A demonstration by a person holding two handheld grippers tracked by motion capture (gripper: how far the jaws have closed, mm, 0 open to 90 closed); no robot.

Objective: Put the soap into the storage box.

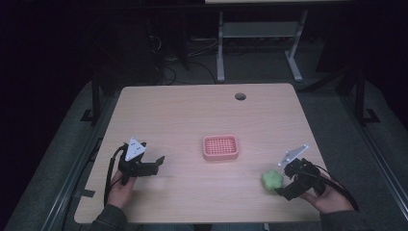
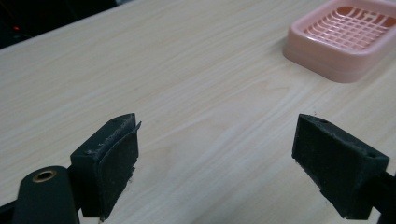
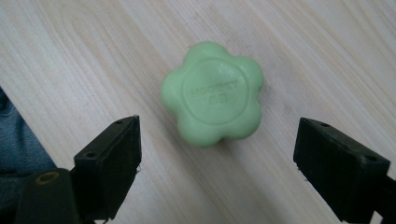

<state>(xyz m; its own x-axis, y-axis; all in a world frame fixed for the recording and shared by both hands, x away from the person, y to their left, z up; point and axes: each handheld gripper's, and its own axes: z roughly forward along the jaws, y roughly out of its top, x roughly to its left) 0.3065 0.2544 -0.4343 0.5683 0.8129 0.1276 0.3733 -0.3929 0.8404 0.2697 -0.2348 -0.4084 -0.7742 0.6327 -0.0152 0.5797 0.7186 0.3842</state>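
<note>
The pink tray [image 2: 348, 39] is cut off by the left gripper view's top right corner. Raised lettering on the green soap [image 3: 212, 93] is too blurred to read.

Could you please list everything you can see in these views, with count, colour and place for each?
table: one, light wood, under everything; round hole near its far edge.
soap dish: one, pink, slotted, centre of the table.
soap: one, green, flower-shaped, lying near the right front edge, just ahead of the right gripper.
white frame: one, on the floor beyond the table.
left gripper: one, black, front left, open, holding nothing.
right gripper: one, black, front right, open, not touching the soap.
hands: two, holding the grippers.
</note>
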